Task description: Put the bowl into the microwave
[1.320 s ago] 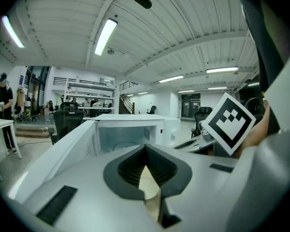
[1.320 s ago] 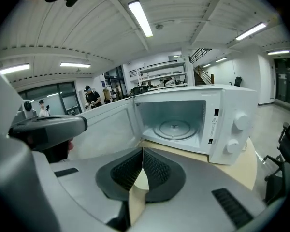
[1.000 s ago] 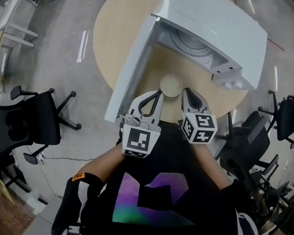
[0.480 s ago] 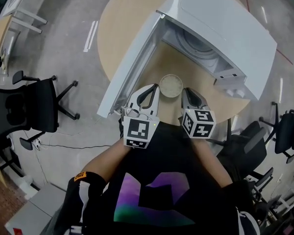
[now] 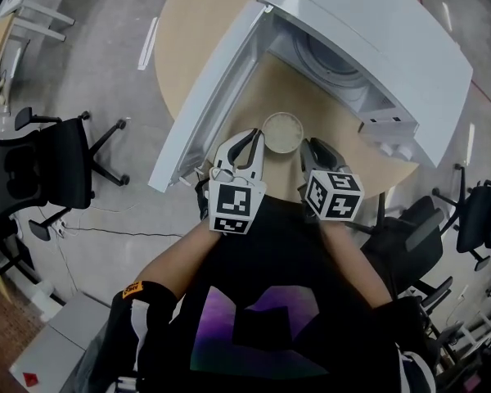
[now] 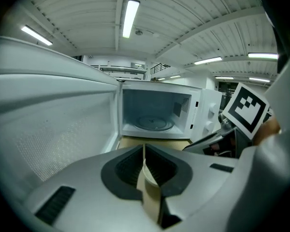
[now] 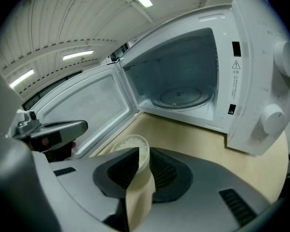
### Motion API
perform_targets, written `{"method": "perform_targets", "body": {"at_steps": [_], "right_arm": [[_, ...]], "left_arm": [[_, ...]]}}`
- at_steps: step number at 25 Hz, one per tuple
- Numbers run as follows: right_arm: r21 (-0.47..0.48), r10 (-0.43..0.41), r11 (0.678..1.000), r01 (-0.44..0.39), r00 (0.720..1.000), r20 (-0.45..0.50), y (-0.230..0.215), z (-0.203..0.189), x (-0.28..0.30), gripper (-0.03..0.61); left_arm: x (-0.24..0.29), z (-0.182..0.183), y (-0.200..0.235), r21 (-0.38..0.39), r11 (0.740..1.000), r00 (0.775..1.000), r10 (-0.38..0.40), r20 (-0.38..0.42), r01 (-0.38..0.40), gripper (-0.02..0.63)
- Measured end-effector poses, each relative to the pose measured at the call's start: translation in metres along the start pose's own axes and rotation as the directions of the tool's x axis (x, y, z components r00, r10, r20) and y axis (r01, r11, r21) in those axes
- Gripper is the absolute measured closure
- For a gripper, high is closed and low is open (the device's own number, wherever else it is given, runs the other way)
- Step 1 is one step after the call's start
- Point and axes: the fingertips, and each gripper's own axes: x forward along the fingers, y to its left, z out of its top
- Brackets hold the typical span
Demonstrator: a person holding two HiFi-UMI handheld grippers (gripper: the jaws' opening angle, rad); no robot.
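Observation:
A small pale bowl (image 5: pixel 282 132) with white contents sits low over the tan table in front of the open white microwave (image 5: pixel 368 31). My left gripper (image 5: pixel 260 140) is shut on the bowl's left rim, and my right gripper (image 5: pixel 305 147) is shut on its right rim. In the left gripper view the bowl wall (image 6: pixel 147 178) shows as a thin edge pinched in the left gripper (image 6: pixel 144 151). The right gripper view has the bowl (image 7: pixel 130 146) clamped at the rim by the right gripper (image 7: pixel 141 156). The microwave cavity with its glass turntable (image 7: pixel 181 96) lies straight ahead.
The microwave door (image 5: pixel 213 97) swings out to the left, close beside my left gripper. The round table (image 5: pixel 188 31) ends just under my hands. Black office chairs stand on the floor at the left (image 5: pixel 49 170) and right (image 5: pixel 409 244).
Both grippers and the bowl have edged slightly forward toward the microwave opening. Both holds on the bowl are unchanged.

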Motion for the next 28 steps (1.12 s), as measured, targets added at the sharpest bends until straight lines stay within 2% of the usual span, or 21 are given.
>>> {"method": "perform_targets", "body": {"at_steps": [15, 28], "right_arm": [[0.131, 0.070, 0.990, -0.061, 0.996, -0.062, -0.004, -0.021, 0.021, 0.511], [0.221, 0.126, 0.970, -0.102, 0.987, -0.099, -0.002, -0.025, 0.035, 0.512]], "left_arm": [[0.014, -0.030, -0.002, 0.032, 0.999, 0.995, 0.024, -0.099, -0.021, 0.560], [0.021, -0.030, -0.002, 0.037, 0.999, 0.993, 0.024, -0.113, -0.020, 0.555]]}}
